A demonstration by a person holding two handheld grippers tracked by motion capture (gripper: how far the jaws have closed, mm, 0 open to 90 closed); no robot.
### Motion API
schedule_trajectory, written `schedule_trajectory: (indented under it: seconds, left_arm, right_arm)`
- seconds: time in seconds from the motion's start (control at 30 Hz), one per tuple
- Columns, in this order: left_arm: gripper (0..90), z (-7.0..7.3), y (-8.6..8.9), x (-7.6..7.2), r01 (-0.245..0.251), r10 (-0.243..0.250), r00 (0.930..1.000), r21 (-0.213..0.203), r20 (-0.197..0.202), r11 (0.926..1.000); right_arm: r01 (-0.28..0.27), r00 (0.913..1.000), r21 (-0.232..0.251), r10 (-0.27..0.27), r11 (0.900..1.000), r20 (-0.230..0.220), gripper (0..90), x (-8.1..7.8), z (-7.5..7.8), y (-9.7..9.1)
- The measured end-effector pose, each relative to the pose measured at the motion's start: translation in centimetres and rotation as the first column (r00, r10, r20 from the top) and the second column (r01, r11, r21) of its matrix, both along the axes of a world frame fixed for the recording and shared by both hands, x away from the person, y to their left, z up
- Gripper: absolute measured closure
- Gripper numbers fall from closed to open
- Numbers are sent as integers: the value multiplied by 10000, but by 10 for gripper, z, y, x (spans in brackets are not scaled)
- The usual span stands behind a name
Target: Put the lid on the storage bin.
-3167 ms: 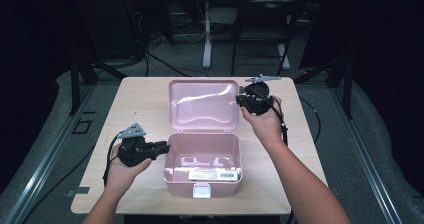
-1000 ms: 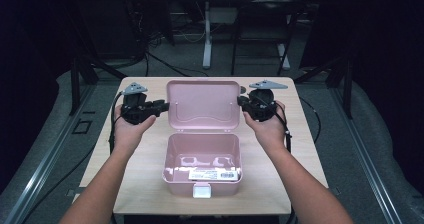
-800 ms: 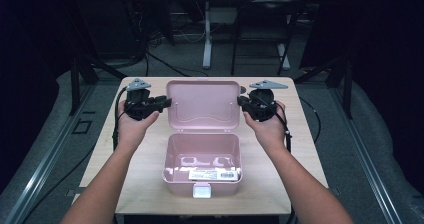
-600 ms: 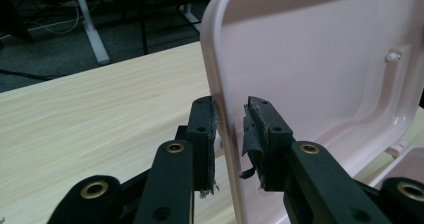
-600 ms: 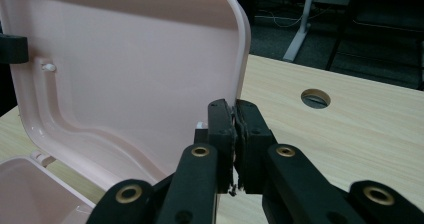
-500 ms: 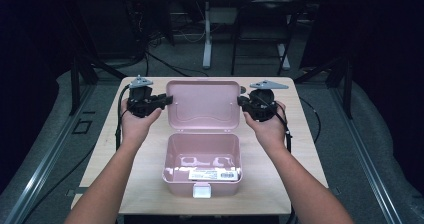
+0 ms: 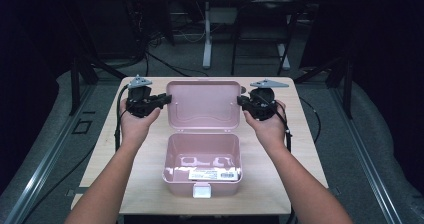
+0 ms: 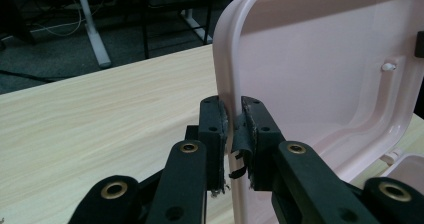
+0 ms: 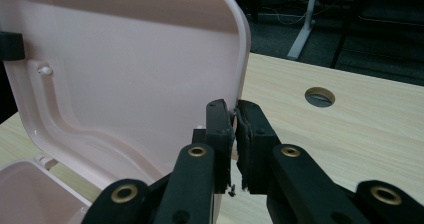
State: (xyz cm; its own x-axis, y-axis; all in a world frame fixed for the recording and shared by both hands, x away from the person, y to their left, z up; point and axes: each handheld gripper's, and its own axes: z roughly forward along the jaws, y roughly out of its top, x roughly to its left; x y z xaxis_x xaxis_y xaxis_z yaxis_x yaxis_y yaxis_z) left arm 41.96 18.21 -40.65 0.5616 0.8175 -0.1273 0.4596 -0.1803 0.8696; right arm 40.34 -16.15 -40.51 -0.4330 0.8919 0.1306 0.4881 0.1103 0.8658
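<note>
Now gripping the pink lunchbox's raised lid (image 7: 202, 104) mid-frame: left hand-held gripper (image 8: 232, 134) just closing, right hand-held gripper (image 9: 235, 134) clamped; next, swinging it shut.

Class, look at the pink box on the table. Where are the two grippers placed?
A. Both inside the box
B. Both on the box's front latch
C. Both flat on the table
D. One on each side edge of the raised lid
D: the left gripper and the right gripper each pinch a side edge of the lid, which stands raised.
</note>
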Motion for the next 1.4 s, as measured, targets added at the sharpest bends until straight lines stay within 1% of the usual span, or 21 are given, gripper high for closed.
schedule_trajectory:
  seconds: [0.2, 0.27, 0.33, 0.5, 0.6, 0.7, 0.83, 0.93, 0.97, 1.07, 1.1, 1.27, 1.4]
  left_arm:
    - [808, 0, 1, -1, 51, -51, 10000, -5, 9, 10000]
    - [808, 1, 1, -1, 36, -36, 10000, -50, -18, 10000]
    - [809, 1, 1, -1, 76, -76, 10000, -3, -18, 10000]
    - [809, 2, 0, -1, 57, -56, 9999, -70, 120, 10000]
    - [810, 5, -1, -1, 113, -110, 9997, -125, 225, 9999]
    - [812, 7, -1, 0, 127, -124, 9996, -120, 239, 9998]
    - [812, 8, 0, 1, 118, -103, 9990, -326, 442, 9994]
    - [810, 9, -1, 1, 207, -189, 9983, -336, 555, 9992]
    - [808, 9, -1, 0, 289, -274, 9979, -247, 595, 9993]
    - [806, 9, 0, 0, 317, -298, 9976, -298, 628, 9991]
    - [806, 10, 0, -1, 335, -319, 9975, -258, 626, 9991]
    - [804, 11, 0, -4, 360, -340, 9973, -295, 649, 9989]
    - [805, 10, 2, -4, 358, -334, 9981, -454, 525, 9983]
  right_arm:
    - [80, 10000, -18, -80, 10000, -42, 832, 5, 3, 1]
    - [113, 9999, -36, -113, 9999, -111, 837, 5, 4, 2]
    - [120, 9999, -74, -121, 9999, -90, 840, 4, 5, 2]
    - [155, 9998, -51, -155, 9999, -107, 844, 4, 5, 1]
    - [235, 9997, -16, -235, 9997, -29, 849, 5, 8, 0]
    - [264, 9997, 39, -264, 9996, 7, 851, 6, 9, -1]
    - [325, 9994, -59, -324, 9995, 134, 854, 8, 14, 0]
    - [382, 9991, -63, -381, 9993, 197, 854, 8, 15, 0]
    - [414, 9989, -52, -413, 9991, 198, 854, 8, 15, 0]
    - [373, 9992, 69, -374, 9993, 172, 852, 7, 14, -2]
    - [365, 9992, 78, -366, 9993, 180, 851, 6, 15, -2]
    - [374, 9989, -71, -372, 9993, 284, 851, 4, 15, -1]
    - [320, 9987, -93, -316, 9994, 407, 850, 1, 15, 0]
